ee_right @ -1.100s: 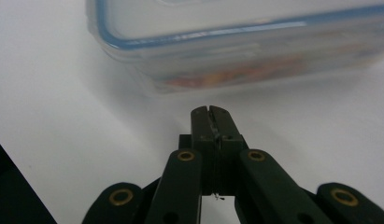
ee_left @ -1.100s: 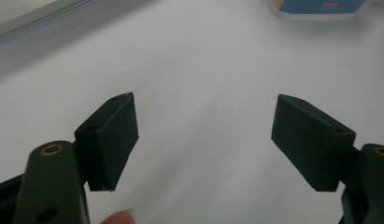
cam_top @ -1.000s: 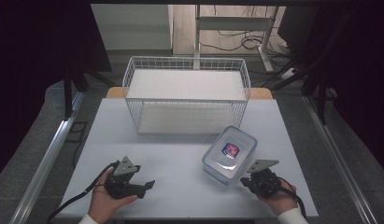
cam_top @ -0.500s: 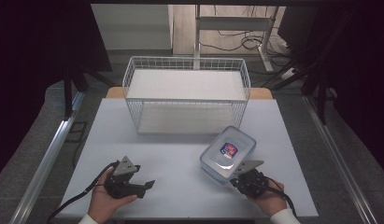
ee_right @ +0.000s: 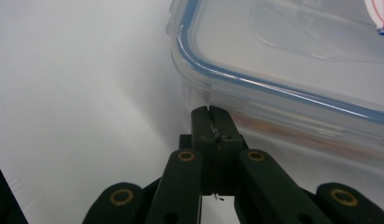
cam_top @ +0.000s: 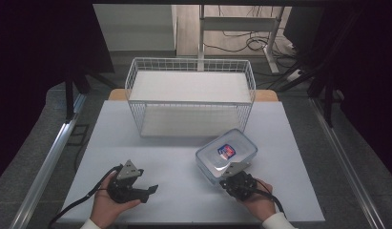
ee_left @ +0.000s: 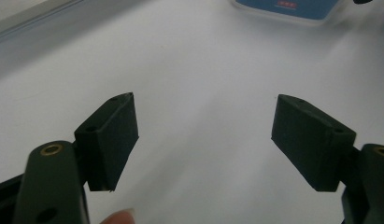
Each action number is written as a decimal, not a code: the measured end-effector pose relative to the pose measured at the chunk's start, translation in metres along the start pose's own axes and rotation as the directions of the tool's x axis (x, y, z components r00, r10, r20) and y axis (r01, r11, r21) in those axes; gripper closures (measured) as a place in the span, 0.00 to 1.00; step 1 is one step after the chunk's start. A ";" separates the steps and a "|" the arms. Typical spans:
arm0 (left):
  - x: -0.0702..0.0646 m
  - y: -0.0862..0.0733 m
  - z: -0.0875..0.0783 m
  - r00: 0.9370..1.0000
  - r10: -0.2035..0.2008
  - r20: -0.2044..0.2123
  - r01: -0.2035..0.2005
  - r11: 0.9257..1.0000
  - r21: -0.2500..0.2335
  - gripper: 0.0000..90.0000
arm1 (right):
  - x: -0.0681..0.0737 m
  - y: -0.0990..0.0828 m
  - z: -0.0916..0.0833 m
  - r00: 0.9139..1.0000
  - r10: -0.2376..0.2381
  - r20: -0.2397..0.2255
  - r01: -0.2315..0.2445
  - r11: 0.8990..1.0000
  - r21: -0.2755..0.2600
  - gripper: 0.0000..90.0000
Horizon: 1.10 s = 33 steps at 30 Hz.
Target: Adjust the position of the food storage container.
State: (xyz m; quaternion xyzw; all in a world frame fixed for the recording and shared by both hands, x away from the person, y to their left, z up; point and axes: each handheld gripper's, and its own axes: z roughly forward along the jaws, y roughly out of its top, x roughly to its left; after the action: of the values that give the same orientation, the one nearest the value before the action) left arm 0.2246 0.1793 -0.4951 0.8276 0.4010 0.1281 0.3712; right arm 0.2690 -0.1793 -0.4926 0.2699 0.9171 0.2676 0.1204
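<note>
A clear plastic container (cam_top: 227,153) with a blue-trimmed lid and a red-and-blue label lies flat on the white table, right of centre. My right gripper (cam_top: 226,175) is shut, with nothing visible between its jaws. Its tips (ee_right: 211,112) press against the container (ee_right: 292,56) at its near wall, just under the lid rim. My left gripper (cam_top: 149,192) rests low at the front left of the table. It is open, and only bare table shows between its black jaws (ee_left: 203,135). The container's edge (ee_left: 292,7) shows far ahead of it.
A white wire basket (cam_top: 191,102) stands at the back middle of the table (cam_top: 174,157), just behind the container. A metal rail (cam_top: 50,157) runs along the floor on the left. Cables trail from both grippers toward the front edge.
My right gripper has moved left along the front of the table, up to the container's near corner. The container has shifted slightly left. The left gripper has stayed put.
</note>
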 end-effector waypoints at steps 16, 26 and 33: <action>0.000 0.000 0.001 1.000 -0.001 -0.004 0.001 1.000 0.005 0.25 | -0.078 0.001 -0.082 0.976 0.175 0.128 -0.149 0.971 -0.187 0.99; 0.001 0.001 0.000 1.000 -0.002 -0.007 0.002 1.000 -0.003 0.25 | -0.152 0.007 -0.044 0.942 0.252 0.223 -0.225 0.964 -0.141 0.99; 0.001 0.000 0.001 1.000 0.001 -0.007 -0.001 1.000 0.002 0.25 | -0.172 0.009 -0.021 0.955 0.246 0.165 -0.238 0.969 -0.071 0.99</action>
State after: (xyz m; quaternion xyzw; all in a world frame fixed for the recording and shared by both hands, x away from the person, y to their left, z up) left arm 0.2261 0.1796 -0.4955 0.8278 0.4020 0.1308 0.3689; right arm 0.4075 -0.2780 -0.4573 0.3992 0.8562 0.2788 0.1727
